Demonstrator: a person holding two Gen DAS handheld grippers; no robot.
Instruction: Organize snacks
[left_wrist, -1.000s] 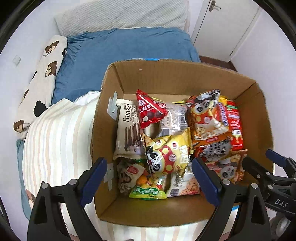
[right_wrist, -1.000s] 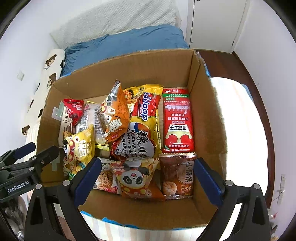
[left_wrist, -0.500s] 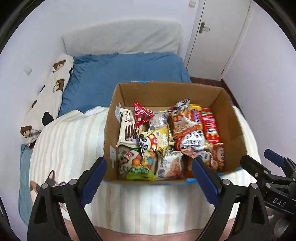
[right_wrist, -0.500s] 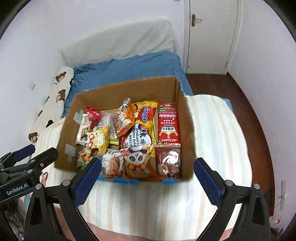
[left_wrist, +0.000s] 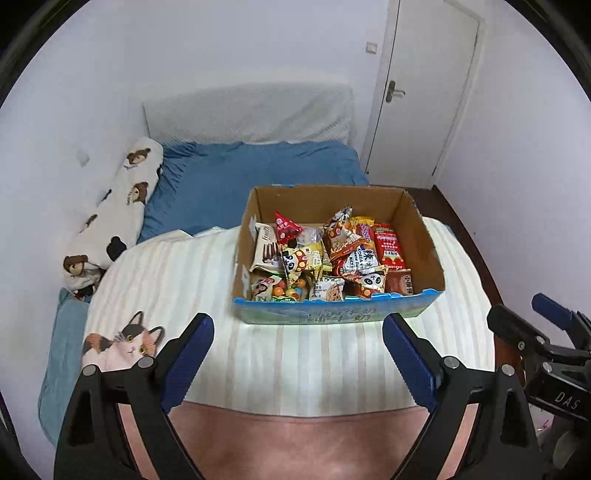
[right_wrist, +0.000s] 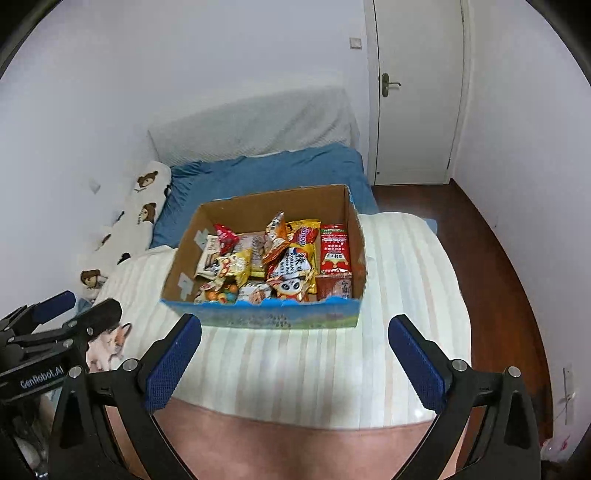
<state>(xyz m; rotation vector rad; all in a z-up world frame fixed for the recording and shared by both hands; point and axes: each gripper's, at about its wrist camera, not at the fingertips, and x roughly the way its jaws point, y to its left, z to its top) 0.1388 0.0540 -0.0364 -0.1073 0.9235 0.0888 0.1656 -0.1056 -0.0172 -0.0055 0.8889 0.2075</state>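
An open cardboard box (left_wrist: 423, 236) (right_wrist: 184, 251) with a blue printed front stands on the striped blanket, packed with several snack packets (left_wrist: 328, 258) (right_wrist: 280, 258): a red triangular bag, a yellow panda bag, an orange bag, a long red pack. My left gripper (left_wrist: 297, 350) hangs open well in front of the box, with nothing between its blue pads. My right gripper (right_wrist: 293, 350) is likewise open and empty, back from the box's front wall. Each gripper also shows at the edge of the other's view.
The box rests on a white striped blanket (left_wrist: 166, 280) with a cat print, over a bed with a blue sheet (left_wrist: 240, 173). A bear-print pillow (left_wrist: 110, 221) lies along the left wall. A white door (right_wrist: 417, 92) and dark wooden floor (right_wrist: 498, 258) are at the right.
Both grippers have pulled up and back from over the box. The box has shrunk from filling the views to the middle distance. Their jaws stayed wide apart.
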